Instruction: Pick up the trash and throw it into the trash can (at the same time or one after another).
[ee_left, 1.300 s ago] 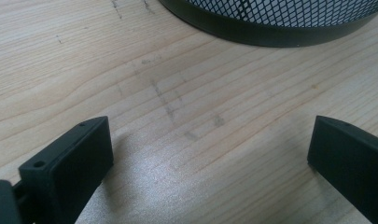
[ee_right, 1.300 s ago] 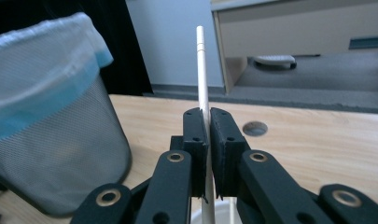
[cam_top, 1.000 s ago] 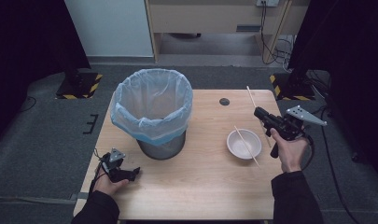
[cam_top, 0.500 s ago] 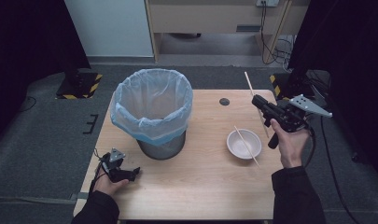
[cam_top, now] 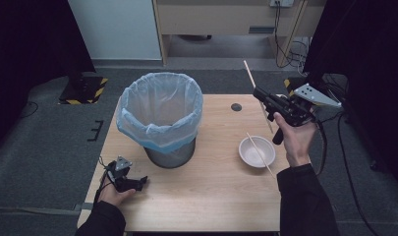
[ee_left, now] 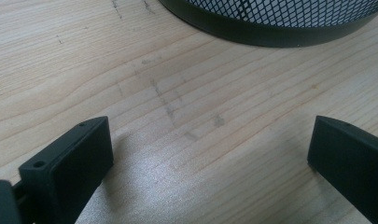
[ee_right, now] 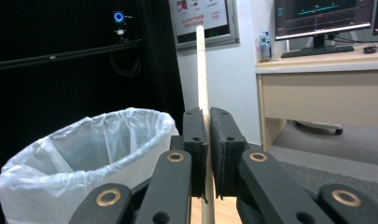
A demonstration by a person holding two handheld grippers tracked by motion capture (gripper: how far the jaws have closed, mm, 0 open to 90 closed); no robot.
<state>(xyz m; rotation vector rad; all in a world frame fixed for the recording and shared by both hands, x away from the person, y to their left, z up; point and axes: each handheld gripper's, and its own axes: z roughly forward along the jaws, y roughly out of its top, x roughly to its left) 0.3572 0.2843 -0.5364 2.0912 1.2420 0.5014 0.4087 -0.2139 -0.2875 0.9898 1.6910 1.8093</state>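
Wooden table (cam_top: pixel 186 206) with a mesh bin (cam_top: pixel 159 120) lined with a pale blue bag on its left-centre, the biggest thing here; nothing is visible in it from above, though the bottom can't really be seen. To its right a small white bowl (cam_top: pixel 256 151) sits on the table with one chopstick (cam_top: pixel 259 154) lying across it, the near end poking out over the rim toward the person. Small dark round spot (cam_top: pixel 236 106) on the table behind the bowl, can't tell what it is. The right gripper (cam_top: pixel 263 96) is held up in the air above the table's right side, jaws pinched tight on a second chopstick (ee_right: pixel 203 70) that stands near upright between the pads, long end sticking up; in the right gripper view the bin sits ahead and to the left of it. The left gripper (cam_top: pixel 137 183) rests at the near left corner of the table, jaws spread wide with nothing between them, bin base just ahead in its own view. Step looks like: one chopstick picked up, carry to the bin in hand. Next move probably needs a swing left until the stick is over the bin opening, then let go; the other chopstick looks left for a second trip.
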